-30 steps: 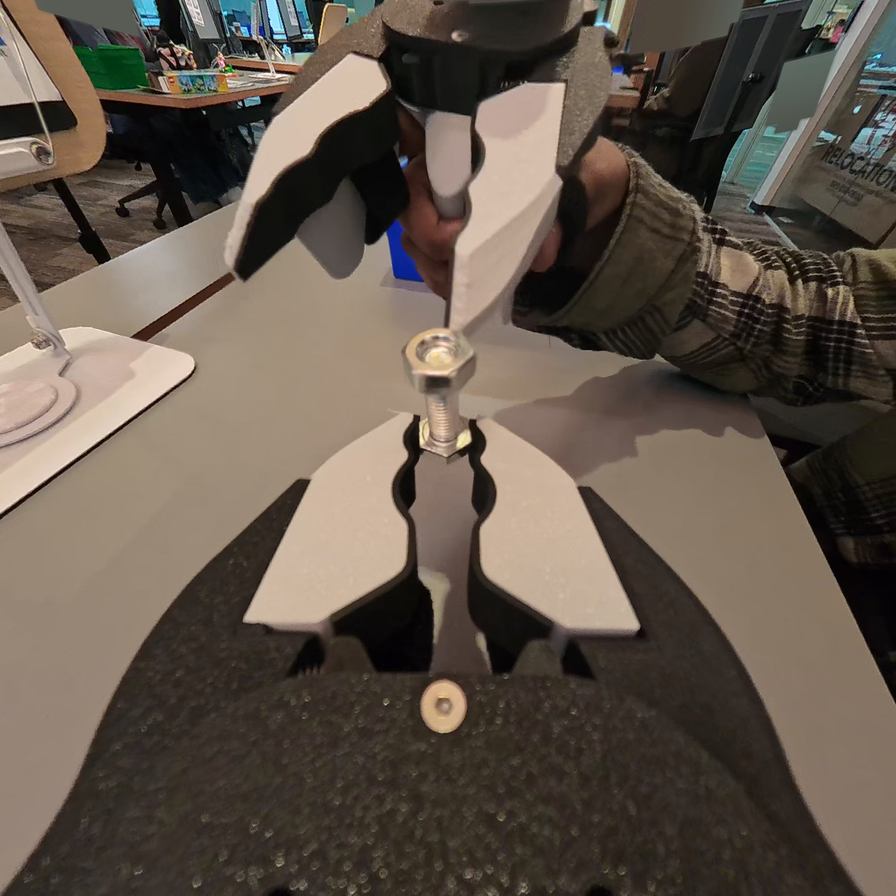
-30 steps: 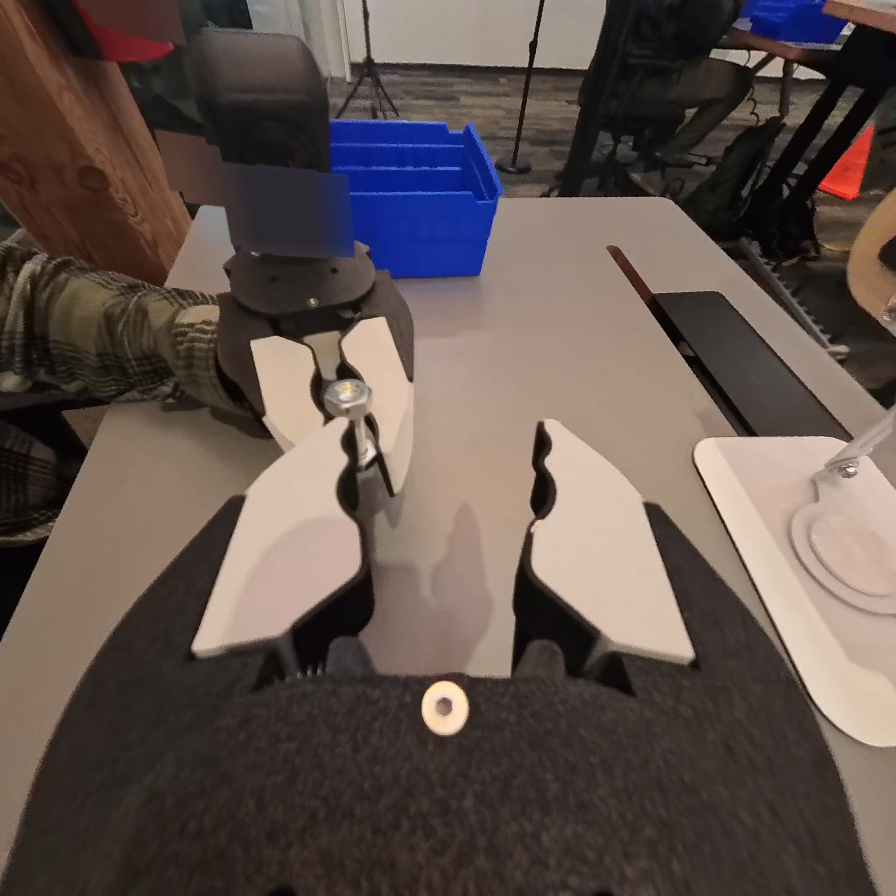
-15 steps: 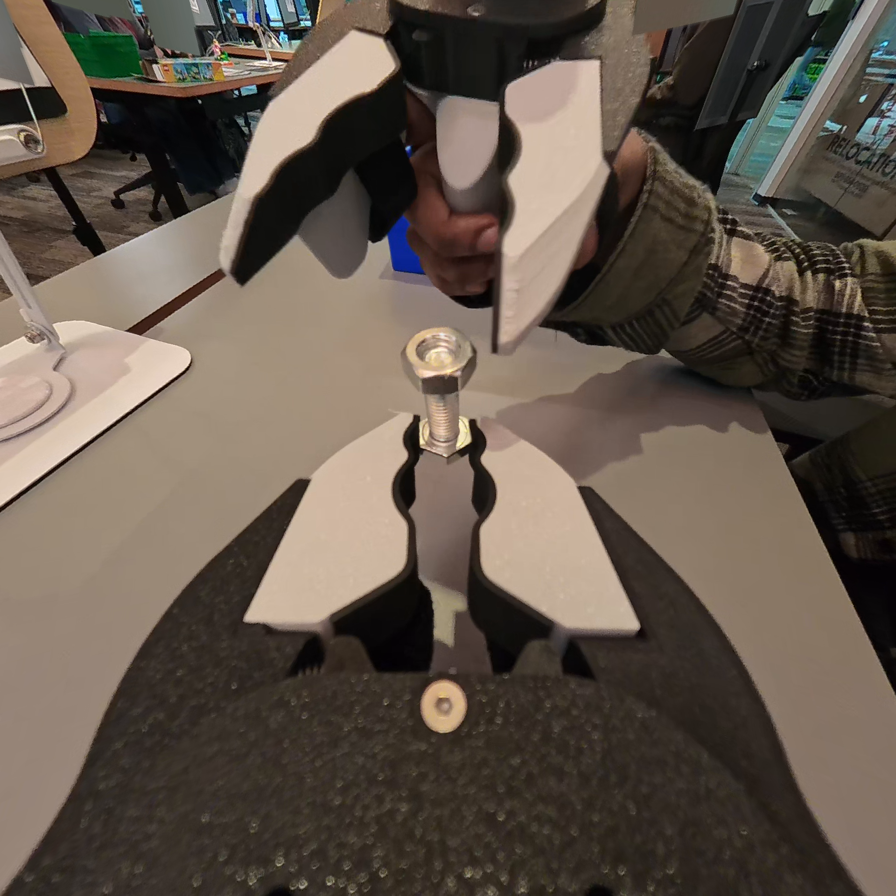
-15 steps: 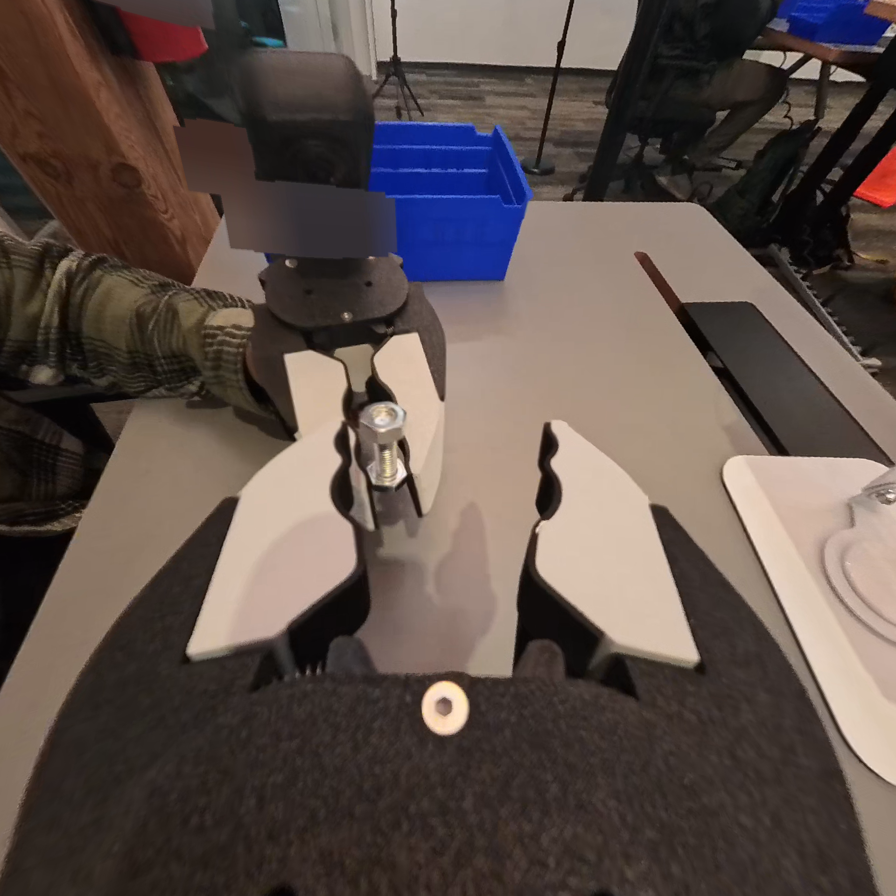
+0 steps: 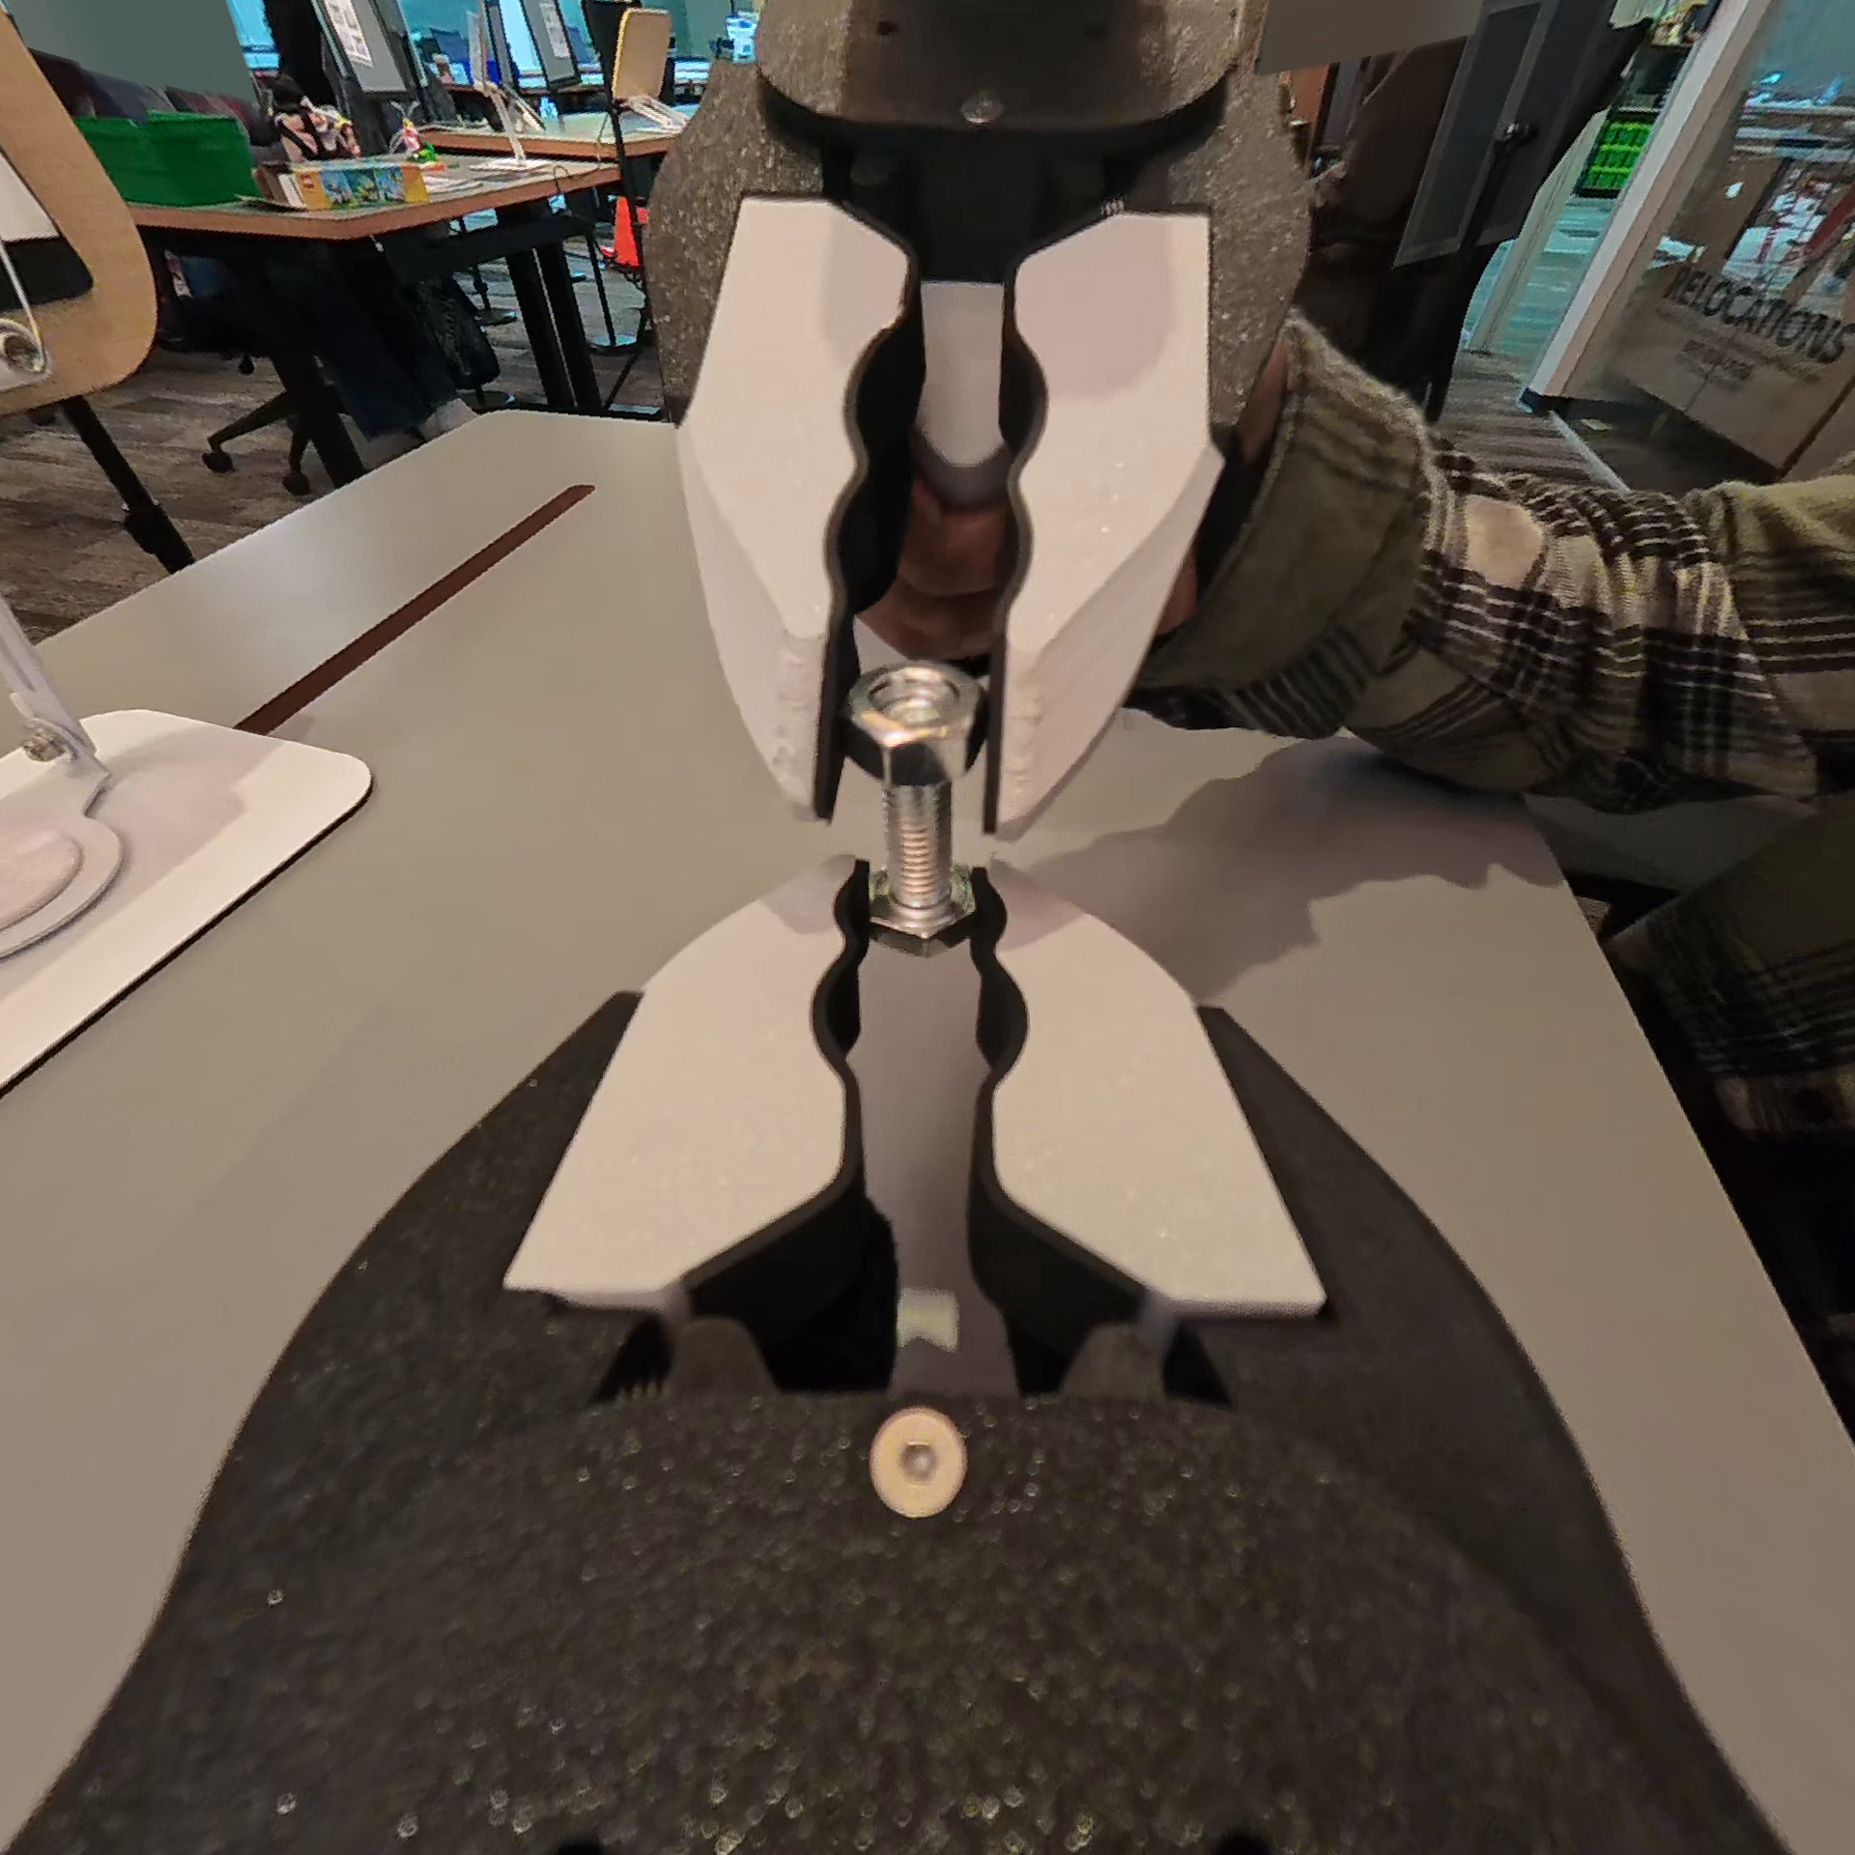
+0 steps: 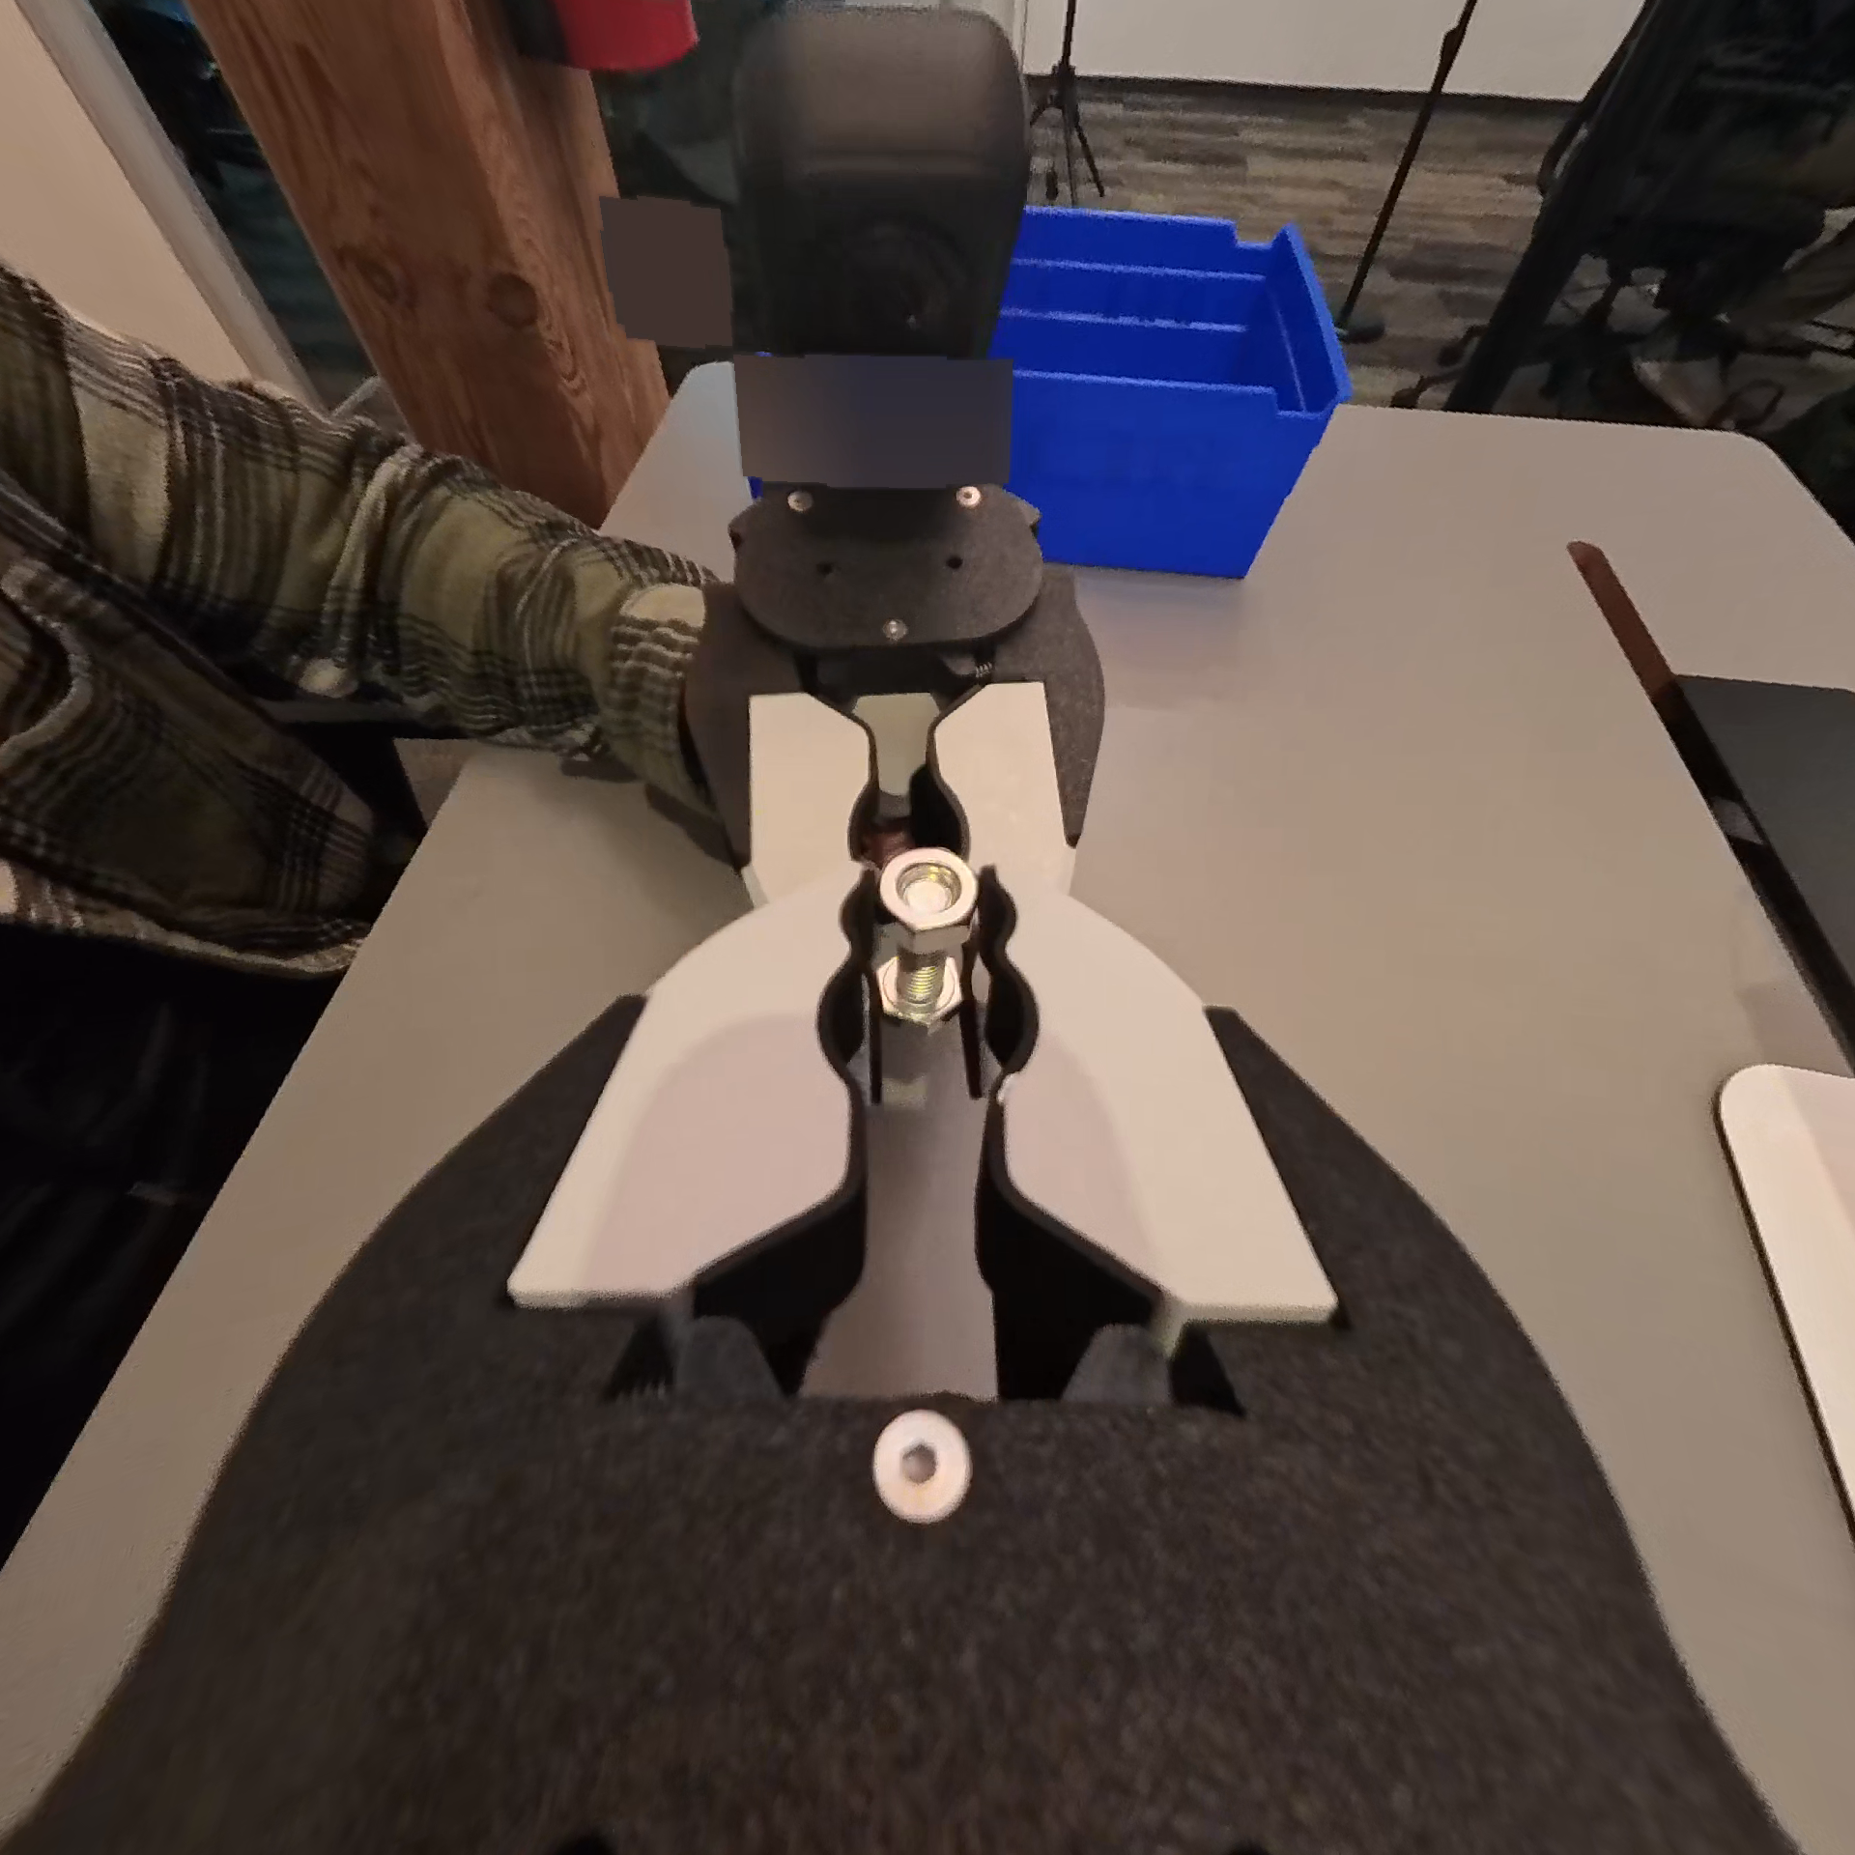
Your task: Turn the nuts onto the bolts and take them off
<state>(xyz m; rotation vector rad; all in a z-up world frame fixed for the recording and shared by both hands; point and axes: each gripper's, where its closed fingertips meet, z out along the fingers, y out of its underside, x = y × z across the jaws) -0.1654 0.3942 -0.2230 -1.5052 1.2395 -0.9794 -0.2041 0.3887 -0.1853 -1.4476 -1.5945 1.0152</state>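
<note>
Grey tabletop (image 5: pixel 482 903) in an open office, desks and chairs behind. Left gripper (image 5: pixel 915 908) sits low near the table, fingers pinched on the hex head at the bottom of a bolt (image 5: pixel 911 851); the bolt stands upright, threaded shank pointing up. A nut (image 5: pixel 911 723) sits at the top end of the shank, with bare threads showing between it and the head. Right gripper (image 5: pixel 908 748) comes in from the far side, facing the left one, its two white fingers (image 5: pixel 763 522) closed onto the nut's flats from either side. Right wrist view confirms it: the nut (image 6: pixel 925 896) is clamped between the right gripper's (image 6: pixel 923 903) own fingertips, with the left gripper (image 6: pixel 918 1004) holding the bolt head just below. A hand in a plaid sleeve (image 5: pixel 1506 622) holds the right gripper; another plaid sleeve (image 6: pixel 331 622) is behind the left one. Blue bin (image 6: pixel 1154 402) stands at the far table edge, well apart from the bolt. White flat base plate (image 5: pixel 171 833) lies off to the left gripper's left side.
</note>
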